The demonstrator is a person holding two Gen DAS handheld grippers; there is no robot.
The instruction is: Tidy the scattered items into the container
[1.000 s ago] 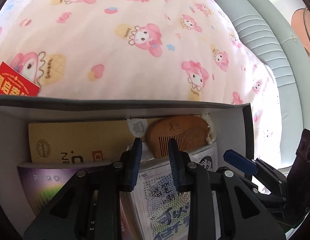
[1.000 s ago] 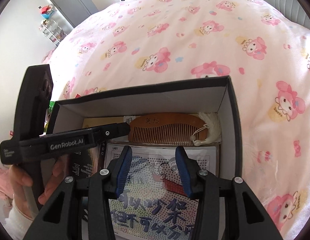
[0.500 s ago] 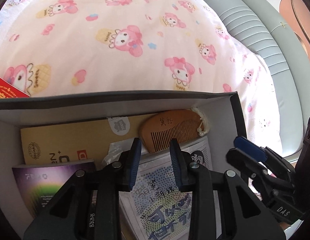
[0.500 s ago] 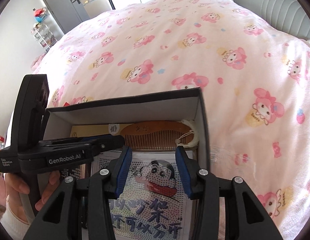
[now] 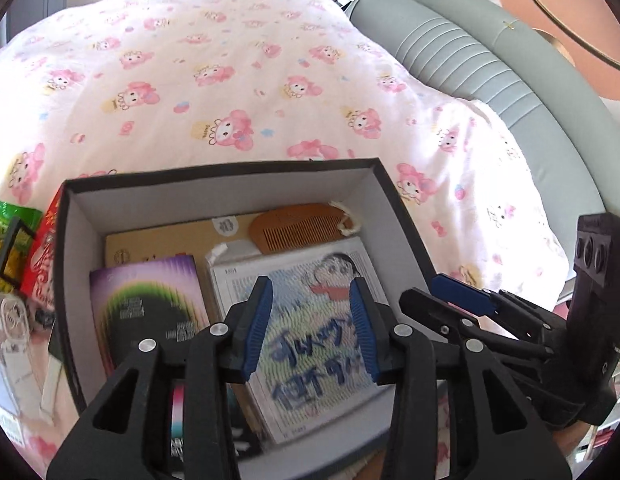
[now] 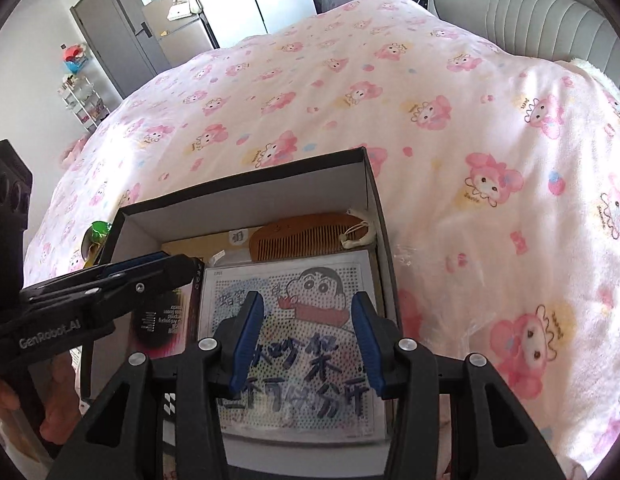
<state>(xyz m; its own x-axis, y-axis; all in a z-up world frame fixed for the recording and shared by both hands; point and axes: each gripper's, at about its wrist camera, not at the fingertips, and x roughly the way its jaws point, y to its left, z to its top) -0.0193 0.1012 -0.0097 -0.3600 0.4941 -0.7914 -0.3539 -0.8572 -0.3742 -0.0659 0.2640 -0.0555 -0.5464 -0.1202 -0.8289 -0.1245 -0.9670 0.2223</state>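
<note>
box (image 5: 214,184) on bed: comb (image 5: 298,228), booklet, bead-art pack inside | left gripper (image 5: 310,320) jaws opening, empty | right gripper (image 6: 308,338) released, empty | green packet (image 5: 6,232), red packet left outside

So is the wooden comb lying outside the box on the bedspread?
No, the wooden comb lies inside the black box, against its far wall next to the cartoon bead kit.

left tongs (image 5: 310,326) tilted steeply down, jaws opening, nothing between the blue pads. right tongs (image 6: 308,338) angled down too, jaws apart, empty. a hand (image 6: 28,396) grips the left handle.
</note>
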